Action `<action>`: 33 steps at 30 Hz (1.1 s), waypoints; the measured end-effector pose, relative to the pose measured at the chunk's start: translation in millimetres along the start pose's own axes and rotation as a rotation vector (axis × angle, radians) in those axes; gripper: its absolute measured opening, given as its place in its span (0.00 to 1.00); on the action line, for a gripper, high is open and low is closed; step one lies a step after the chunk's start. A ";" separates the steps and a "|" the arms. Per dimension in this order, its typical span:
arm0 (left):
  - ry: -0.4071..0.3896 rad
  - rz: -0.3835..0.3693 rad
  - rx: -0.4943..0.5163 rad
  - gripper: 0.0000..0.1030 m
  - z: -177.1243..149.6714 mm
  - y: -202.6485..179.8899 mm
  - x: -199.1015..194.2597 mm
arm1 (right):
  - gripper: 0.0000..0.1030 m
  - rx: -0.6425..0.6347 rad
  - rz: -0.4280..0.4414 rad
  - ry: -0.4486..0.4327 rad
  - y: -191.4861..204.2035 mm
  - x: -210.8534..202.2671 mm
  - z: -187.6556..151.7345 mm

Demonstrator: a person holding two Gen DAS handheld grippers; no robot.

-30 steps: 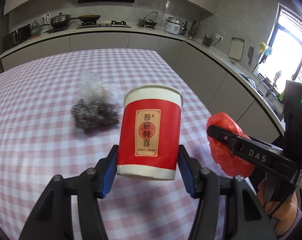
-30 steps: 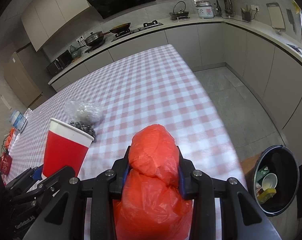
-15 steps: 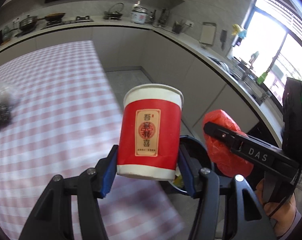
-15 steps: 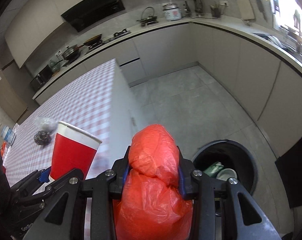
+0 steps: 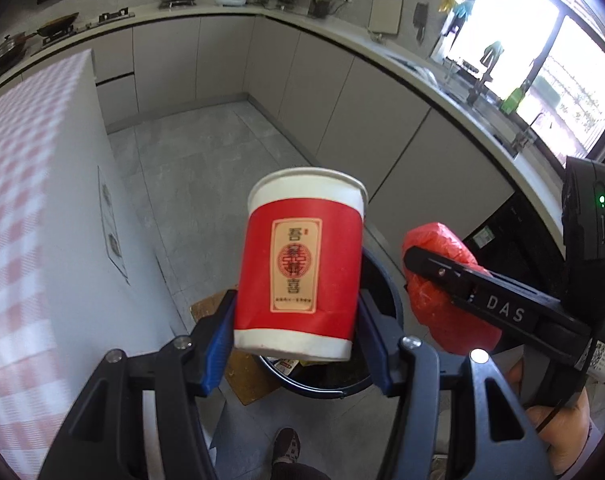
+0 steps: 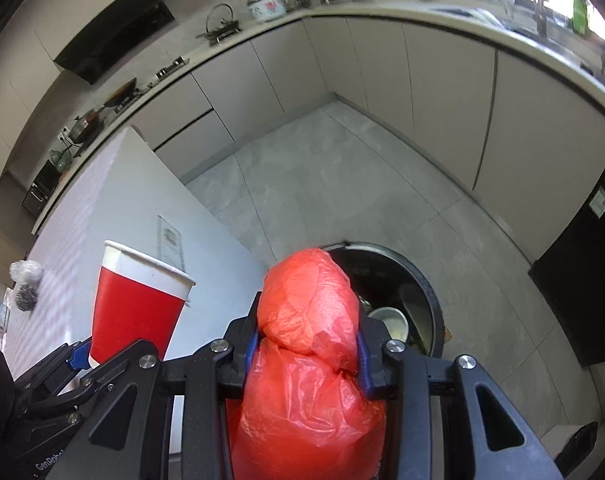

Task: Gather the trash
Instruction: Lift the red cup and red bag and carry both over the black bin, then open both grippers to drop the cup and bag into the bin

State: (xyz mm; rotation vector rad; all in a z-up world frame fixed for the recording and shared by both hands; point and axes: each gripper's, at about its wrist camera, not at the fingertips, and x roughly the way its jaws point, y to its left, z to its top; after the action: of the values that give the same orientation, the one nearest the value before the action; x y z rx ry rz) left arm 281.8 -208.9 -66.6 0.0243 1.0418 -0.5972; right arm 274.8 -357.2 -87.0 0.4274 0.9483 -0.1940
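With the left tongs (image 5: 296,320) clamping the red paper cup (image 5: 300,264) and the right tongs (image 6: 306,344) pinching the red plastic bag (image 6: 308,356) above the trash bin (image 6: 426,288), an off-centre release could drop either onto the floor.

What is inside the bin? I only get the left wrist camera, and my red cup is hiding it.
Observer: The right wrist view looks into the open bin; a white cup lies inside.
Operator: Is the red bag near it?
Observer: In that view the red bag, pinched in the right gripper, covers the bin's left part. How high above it, I cannot tell.
Operator: Is any trash on the table?
Observer: Yes. A steel scrubber and a crumpled clear bag lie on the table.
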 end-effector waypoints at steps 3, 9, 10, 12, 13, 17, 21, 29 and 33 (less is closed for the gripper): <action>0.031 0.030 -0.009 0.56 -4.6 -3.9 21.2 | 0.38 0.007 0.008 0.038 -18.7 23.4 -0.3; 0.078 0.061 -0.019 0.57 -12.4 -11.3 53.7 | 0.40 0.002 0.014 0.095 -44.8 62.8 -3.3; 0.086 0.064 -0.020 0.57 -15.1 -11.4 60.3 | 0.41 0.000 0.017 0.104 -49.5 69.3 -3.8; 0.100 0.068 -0.022 0.58 -17.1 -11.0 68.7 | 0.41 -0.008 0.019 0.116 -55.0 79.6 -5.4; 0.106 0.074 -0.027 0.58 -18.3 -12.1 75.0 | 0.43 -0.009 0.022 0.119 -58.2 84.9 -5.9; 0.136 0.094 -0.060 0.60 -21.2 -10.9 90.1 | 0.70 0.000 0.023 0.125 -68.0 97.2 -10.4; 0.138 0.111 -0.073 0.62 -21.1 -12.3 91.1 | 0.70 0.005 0.011 0.097 -75.3 96.1 -8.6; 0.082 0.128 -0.053 0.63 -8.6 -20.7 62.8 | 0.70 -0.005 -0.031 0.061 -71.7 67.8 1.4; 0.062 0.120 -0.045 0.63 -3.6 -27.0 43.1 | 0.70 0.010 -0.038 0.052 -67.8 48.9 4.0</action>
State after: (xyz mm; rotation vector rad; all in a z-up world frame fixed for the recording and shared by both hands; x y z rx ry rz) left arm 281.7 -250.0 -96.6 0.0661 1.1058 -0.4670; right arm 282.5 -418.7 -143.2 0.4250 1.0080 -0.2232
